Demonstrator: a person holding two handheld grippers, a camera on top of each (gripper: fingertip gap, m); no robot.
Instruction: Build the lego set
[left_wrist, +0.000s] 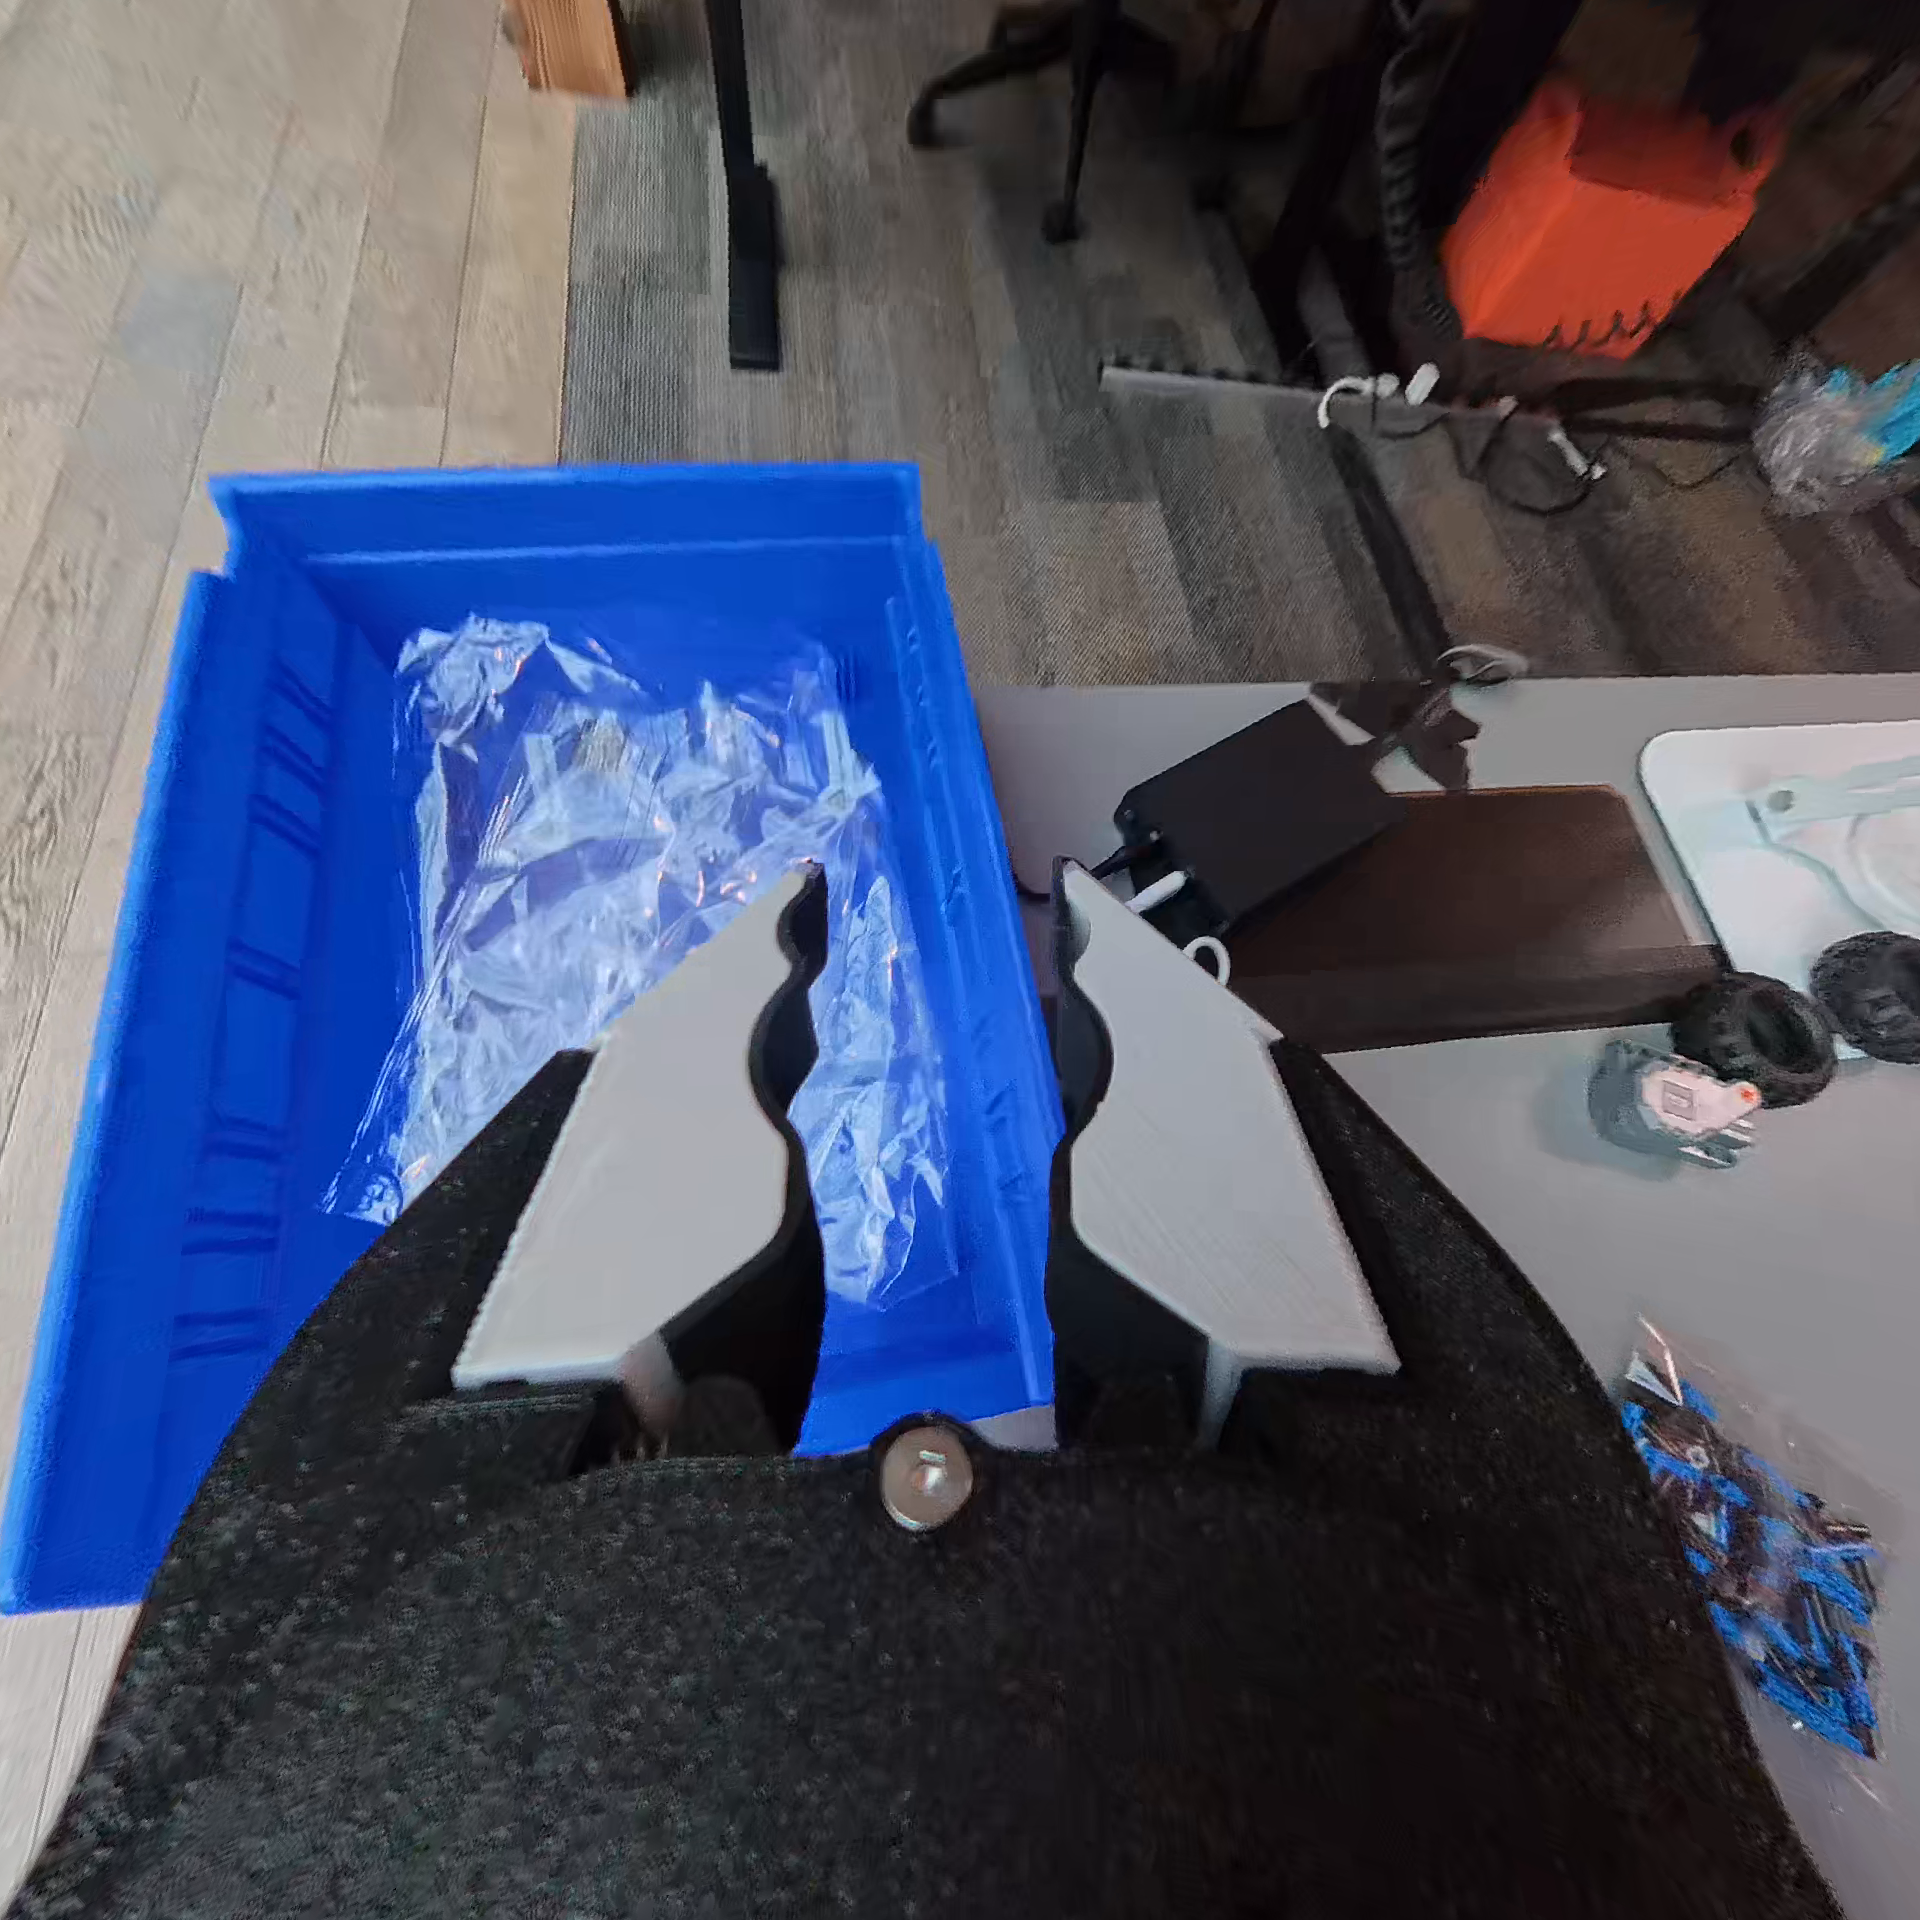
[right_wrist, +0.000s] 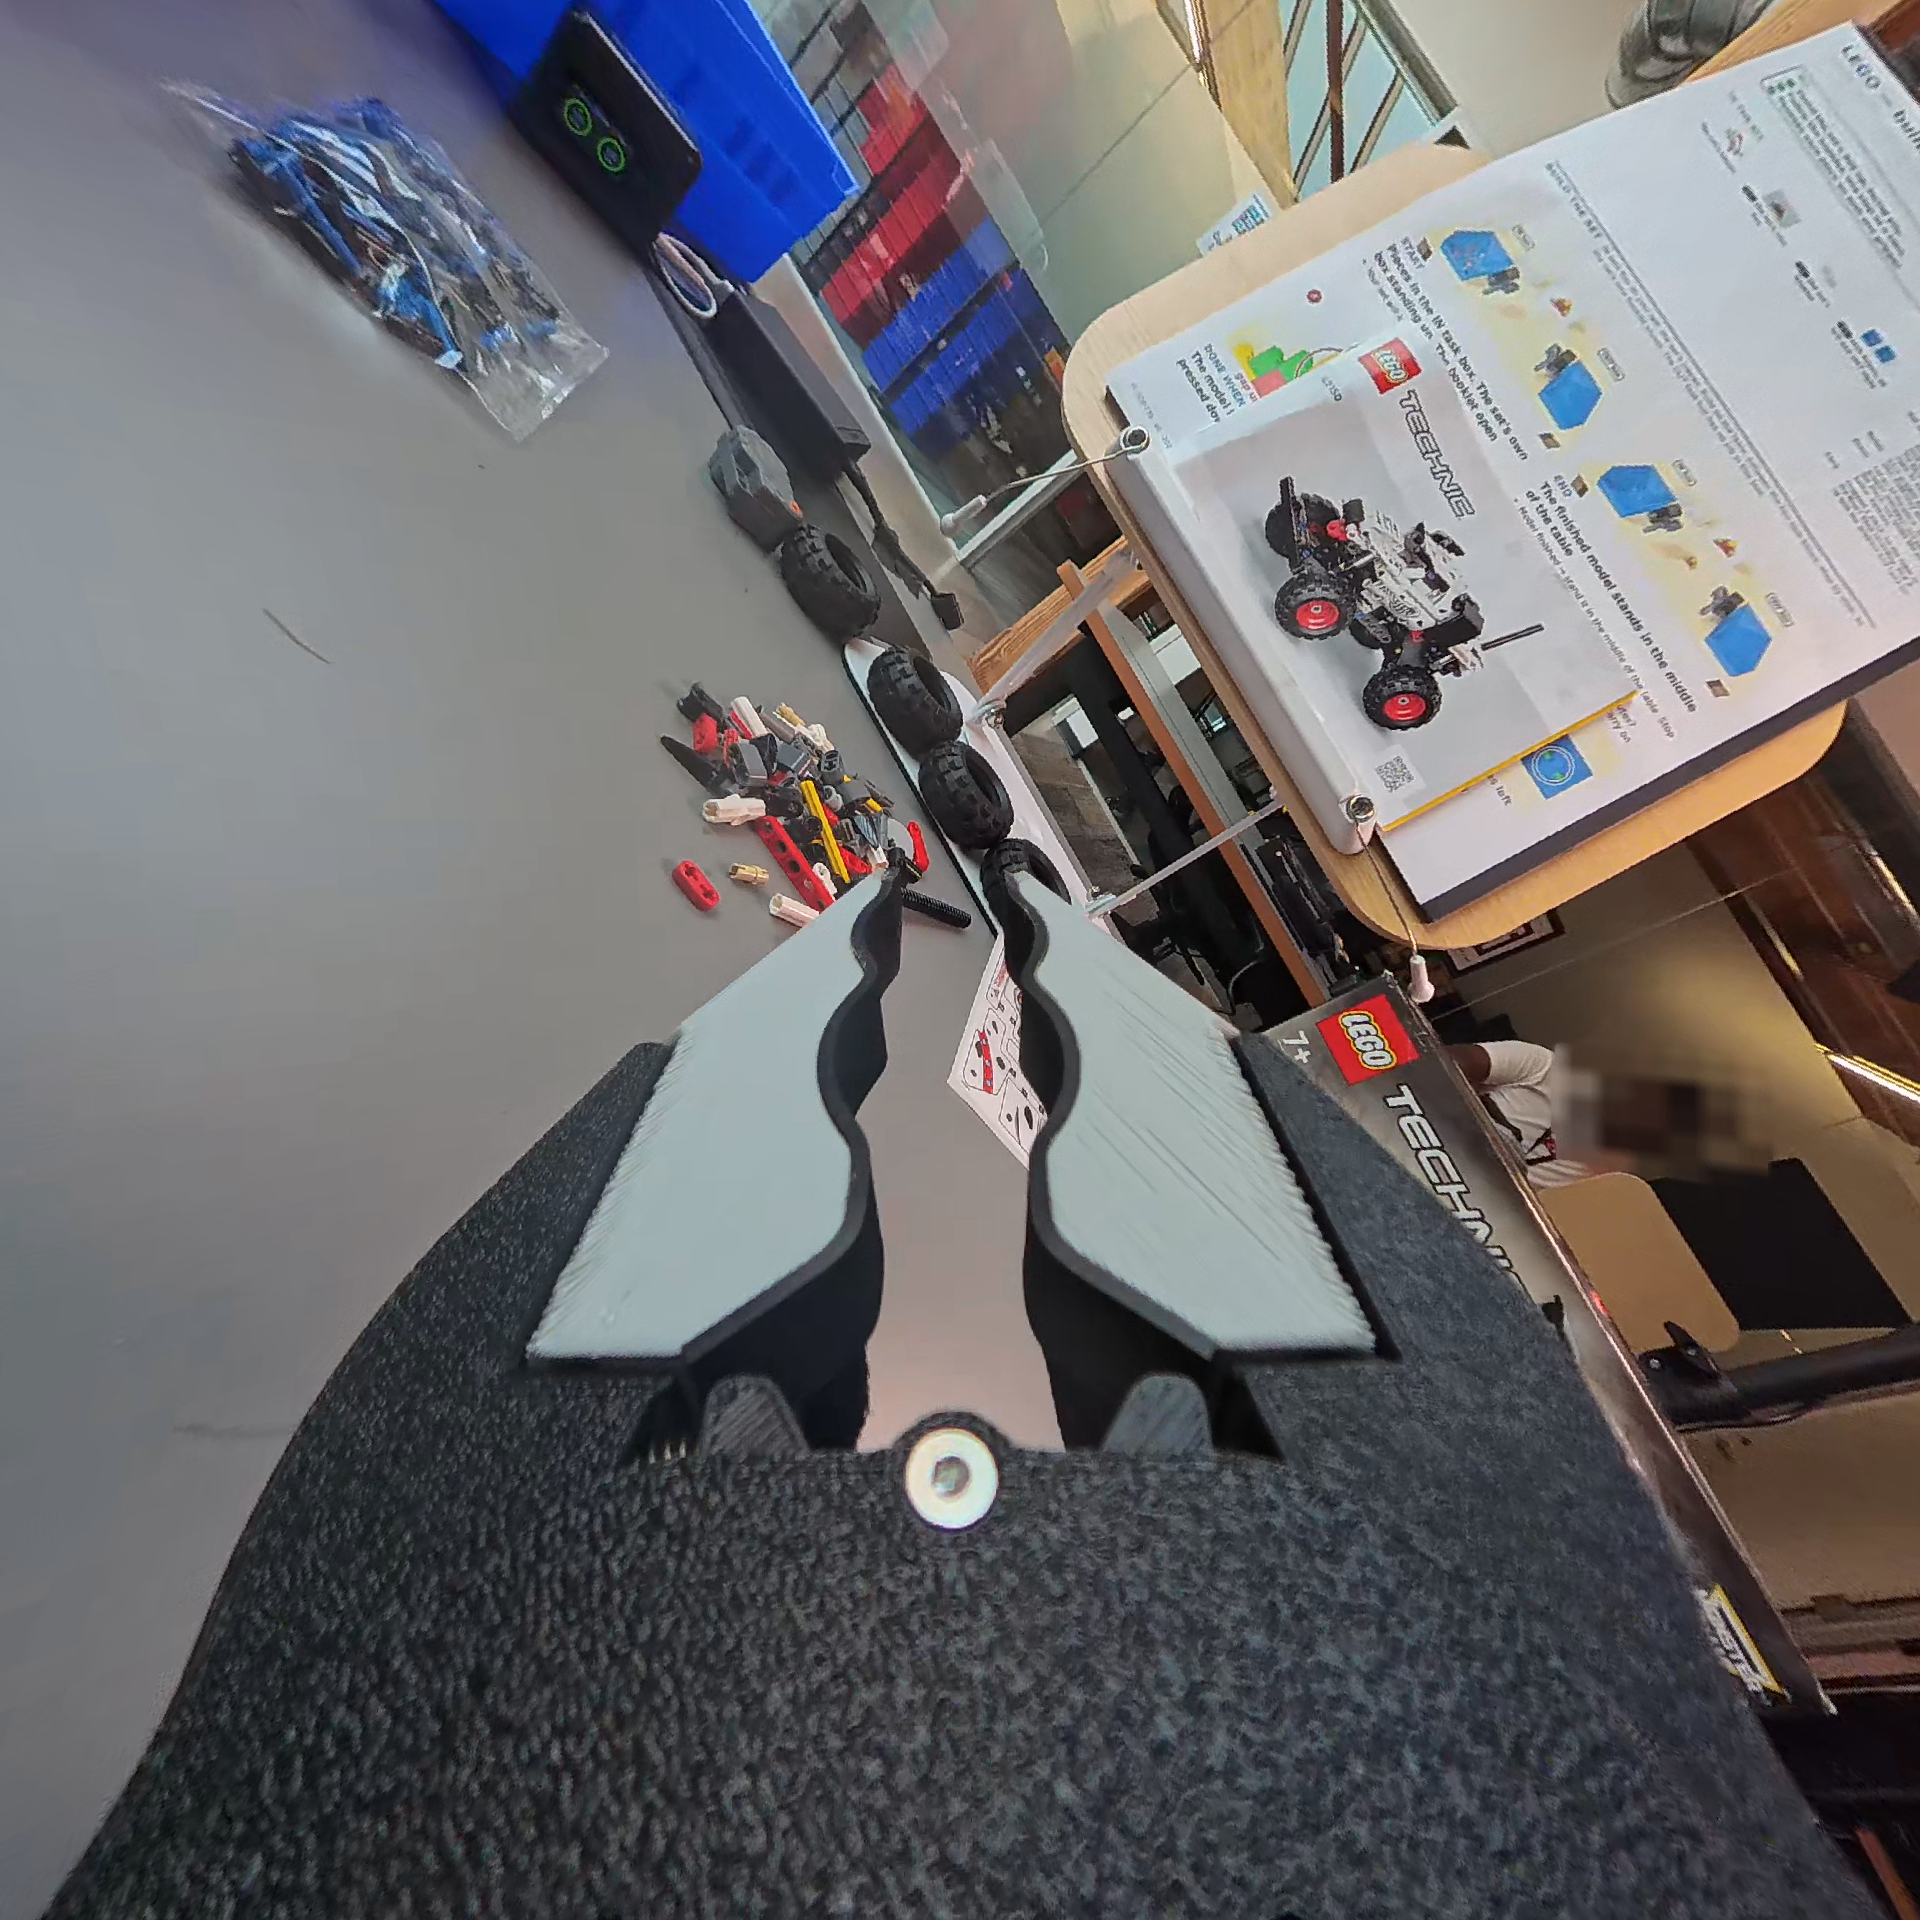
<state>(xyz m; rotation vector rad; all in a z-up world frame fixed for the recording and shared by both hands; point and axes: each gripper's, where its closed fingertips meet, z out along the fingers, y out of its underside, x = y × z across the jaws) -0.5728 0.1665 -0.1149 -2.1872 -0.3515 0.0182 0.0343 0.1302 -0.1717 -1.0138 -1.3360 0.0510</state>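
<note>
Left wrist view: left tool (left_wrist: 935, 883) spread over crinkled plastic bag (left_wrist: 623, 883) in blue bin (left_wrist: 260, 831); right tool (right_wrist: 945, 894) spread.

The left gripper (left_wrist: 935, 883), filling the lower centre of its frame, shows two pale grey, ridged plastic fingers (left_wrist: 665, 1132) edged with wavy black inner pads, set into a rounded body of speckled charcoal felt-like covering. A silver screw with washer (left_wrist: 925, 1488) sits at centre bottom between the finger roots. The right gripper (right_wrist: 945, 883) looks the same: grey striated fingers (right_wrist: 1153, 1143), black scalloped liners, dark textured shell, one bright washer-ringed screw (right_wrist: 951, 1477). Small ribbed dark parts, possibly sliders, sit beneath its fingers.
</note>
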